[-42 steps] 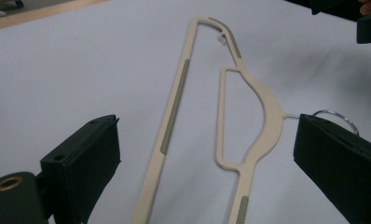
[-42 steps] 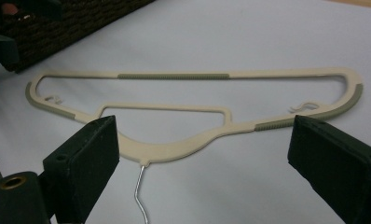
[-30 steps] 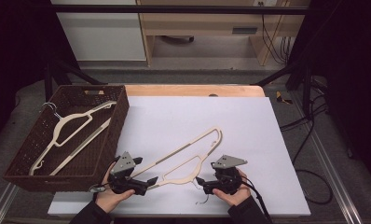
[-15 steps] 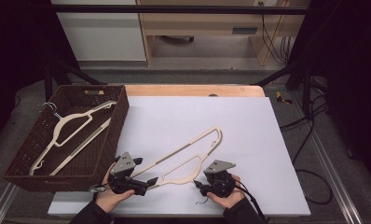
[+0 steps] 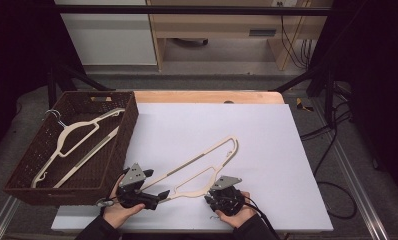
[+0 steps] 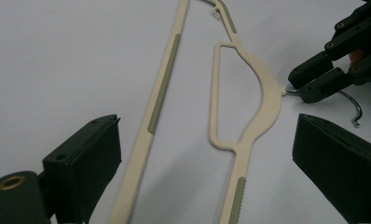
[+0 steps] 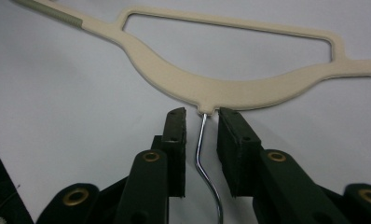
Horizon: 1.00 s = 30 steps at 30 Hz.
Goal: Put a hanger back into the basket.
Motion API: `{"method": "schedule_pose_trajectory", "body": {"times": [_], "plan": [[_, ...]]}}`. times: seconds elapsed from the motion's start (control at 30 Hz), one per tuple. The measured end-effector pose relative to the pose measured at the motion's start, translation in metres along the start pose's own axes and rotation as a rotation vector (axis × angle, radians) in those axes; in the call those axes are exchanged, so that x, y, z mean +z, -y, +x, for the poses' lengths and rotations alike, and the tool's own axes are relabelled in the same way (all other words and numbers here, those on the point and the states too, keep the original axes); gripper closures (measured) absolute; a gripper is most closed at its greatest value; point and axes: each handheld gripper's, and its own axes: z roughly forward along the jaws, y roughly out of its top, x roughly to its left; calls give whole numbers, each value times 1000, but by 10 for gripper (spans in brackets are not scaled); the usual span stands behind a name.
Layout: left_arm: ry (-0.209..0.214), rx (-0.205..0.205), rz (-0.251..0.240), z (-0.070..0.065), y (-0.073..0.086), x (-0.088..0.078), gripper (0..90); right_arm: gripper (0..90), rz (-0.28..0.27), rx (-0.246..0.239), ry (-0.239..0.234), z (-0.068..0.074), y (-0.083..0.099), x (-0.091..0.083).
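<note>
So, quick rundown, everything placed relative to the white board [image 5: 267,140]:

Cream hanger [image 5: 197,172]: lying flat on the board's near half, running diagonally from near-left up toward the middle, body touching the surface.

Wire hook [image 7: 204,158]: sticks out of the hanger's neck toward the board's near edge, right between the right gripper's jaws.

Right gripper [image 5: 222,196]: at the near edge of the board, jaws have just been closing, now only a narrow gap apart. The hook's stem sits in that gap, but the pads [image 7: 230,135] aren't pressing on it yet, slivers of daylight both sides.

Left gripper [image 5: 154,196]: at the near-left of the board, jaws wide apart, straddling the hanger's two arms without squeezing anything.

Wicker basket [image 5: 114,165]: just off the board's left edge.

Second hanger [image 5: 79,140]: lying inside it.
</note>
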Motion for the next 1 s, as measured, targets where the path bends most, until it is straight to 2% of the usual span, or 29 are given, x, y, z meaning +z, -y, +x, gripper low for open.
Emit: {"method": "schedule_pose_trajectory", "body": {"times": [0.13,0.3,0.33,0.47,0.5,0.53,0.67,0.7,0.83,0.87,0.9,0.93,1.0], "plan": [[-6,-2,-11,1,0,-1,77,822,20,5,26,4,-2,0],[-9,-3,-7,1,0,-1,77,870,48,5,51,9,-5,1],[-8,0,-5,0,0,-1,77,876,51,16,57,9,-5,1],[-5,4,-5,-1,-1,0,78,886,48,80,22,5,-5,0],[-4,6,-4,-2,-2,0,78,887,47,82,18,3,-5,1],[-4,7,-4,-2,-2,1,79,888,50,119,8,3,-6,0],[3,22,0,-6,-5,3,82,889,61,133,7,1,-7,0],[6,26,2,-7,-6,3,83,889,59,149,10,2,-8,-1],[29,53,24,-14,-11,11,93,891,41,125,12,-2,-11,-7],[34,67,34,-17,-13,14,94,891,38,122,11,-3,-12,-8],[37,80,42,-19,-15,17,97,891,40,141,10,-3,-14,-10],[40,93,51,-21,-17,20,104,891,40,119,10,-4,-15,-11],[53,110,70,-25,-20,26,113,891,39,119,10,-4,-16,-12]]}}
